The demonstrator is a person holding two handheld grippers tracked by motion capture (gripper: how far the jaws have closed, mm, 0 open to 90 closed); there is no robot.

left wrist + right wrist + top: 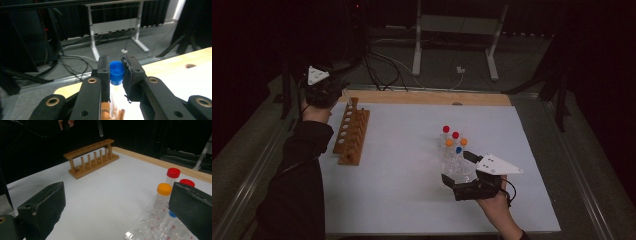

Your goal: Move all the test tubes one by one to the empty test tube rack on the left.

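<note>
A blue-capped test tube [116,75] is clamped at its cap by the left gripper [323,90] and held upright above the far end of the wooden tube rack [350,131], apparently for insertion. The right gripper [459,172], jaws spread and empty, is stationed by the clear rack [150,225] of capped tubes [453,140], presumably to steady it.

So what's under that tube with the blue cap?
The blue-capped tube hangs in the left gripper over the wooden rack. Which hole lies beneath cannot be told; the black jaws cover it.
</note>
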